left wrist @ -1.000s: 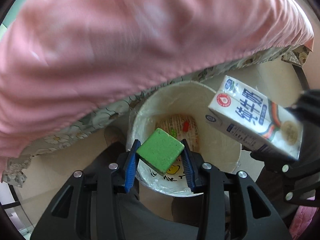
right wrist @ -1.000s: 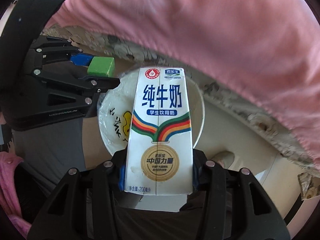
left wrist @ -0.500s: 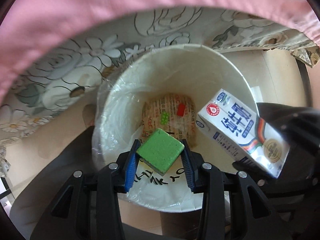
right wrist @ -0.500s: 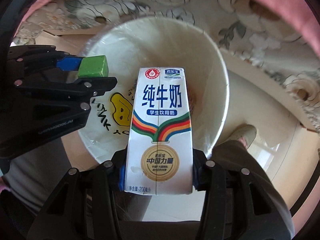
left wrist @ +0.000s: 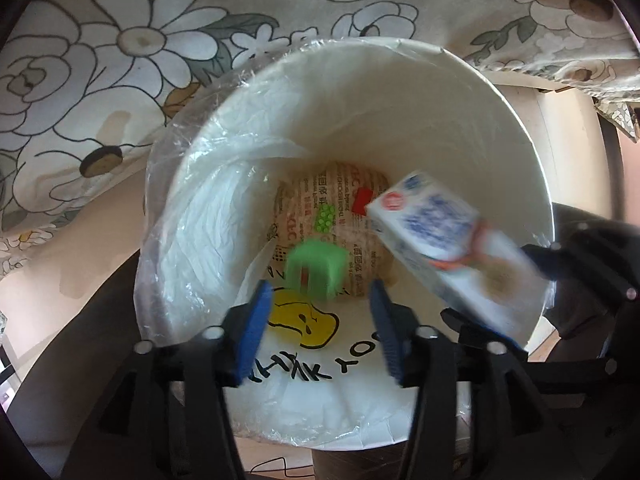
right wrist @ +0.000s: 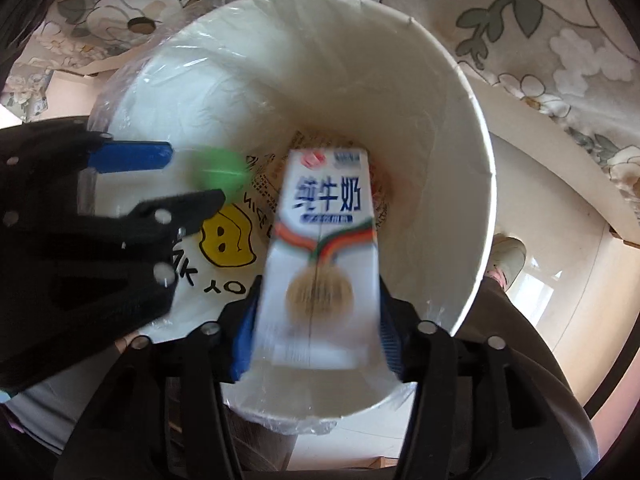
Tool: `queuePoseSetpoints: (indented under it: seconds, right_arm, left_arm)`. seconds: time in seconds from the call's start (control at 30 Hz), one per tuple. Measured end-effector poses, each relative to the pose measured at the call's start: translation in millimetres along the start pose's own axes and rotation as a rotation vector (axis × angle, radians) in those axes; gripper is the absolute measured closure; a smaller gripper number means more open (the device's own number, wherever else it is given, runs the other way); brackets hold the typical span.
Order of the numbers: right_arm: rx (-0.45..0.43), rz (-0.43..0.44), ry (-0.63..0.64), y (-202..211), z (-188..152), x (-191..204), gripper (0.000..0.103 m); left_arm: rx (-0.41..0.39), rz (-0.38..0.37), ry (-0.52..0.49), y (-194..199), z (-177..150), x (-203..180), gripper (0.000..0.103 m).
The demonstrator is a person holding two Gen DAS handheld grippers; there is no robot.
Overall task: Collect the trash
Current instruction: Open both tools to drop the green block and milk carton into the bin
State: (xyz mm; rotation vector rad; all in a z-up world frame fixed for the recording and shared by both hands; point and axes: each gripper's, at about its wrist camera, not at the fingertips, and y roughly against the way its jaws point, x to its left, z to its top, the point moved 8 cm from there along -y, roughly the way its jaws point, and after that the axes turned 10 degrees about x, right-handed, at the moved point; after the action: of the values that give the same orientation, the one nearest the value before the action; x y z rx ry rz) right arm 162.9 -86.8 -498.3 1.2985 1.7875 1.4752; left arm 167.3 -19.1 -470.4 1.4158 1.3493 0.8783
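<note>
Our left gripper (left wrist: pixel 320 308) opening, green block (left wrist: pixel 316 270) loose over lined bin (left wrist: pixel 500 128). Right gripper (right wrist: pixel 316 320) opening, milk carton (right wrist: pixel 320 264) blurred between pads.

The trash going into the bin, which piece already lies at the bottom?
The printed paper wrapper. It lies flat on the bin's floor, while the green block and milk carton are blurred, just leaving the opening jaws.

Green block (left wrist: pixel 317 269), white bin (left wrist: pixel 420 92)
</note>
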Motion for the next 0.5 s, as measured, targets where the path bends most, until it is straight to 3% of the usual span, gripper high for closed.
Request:
queuePoseSetpoints:
  seconds: [0.27, 0.5]
  right_arm:
    - [-0.005, 0.029, -0.01, 8.0, -3.5, -6.3, 0.044]
    - [-0.087, 0.016, 0.025, 60.5, -27.2, -5.3, 0.044]
  left_arm:
    - [-0.013, -0.005, -0.007, 8.7, 3.7, 7.6, 0.043]
    - [-0.129, -0.003, -0.031, 73.5, -13.1, 4.7, 0.043]
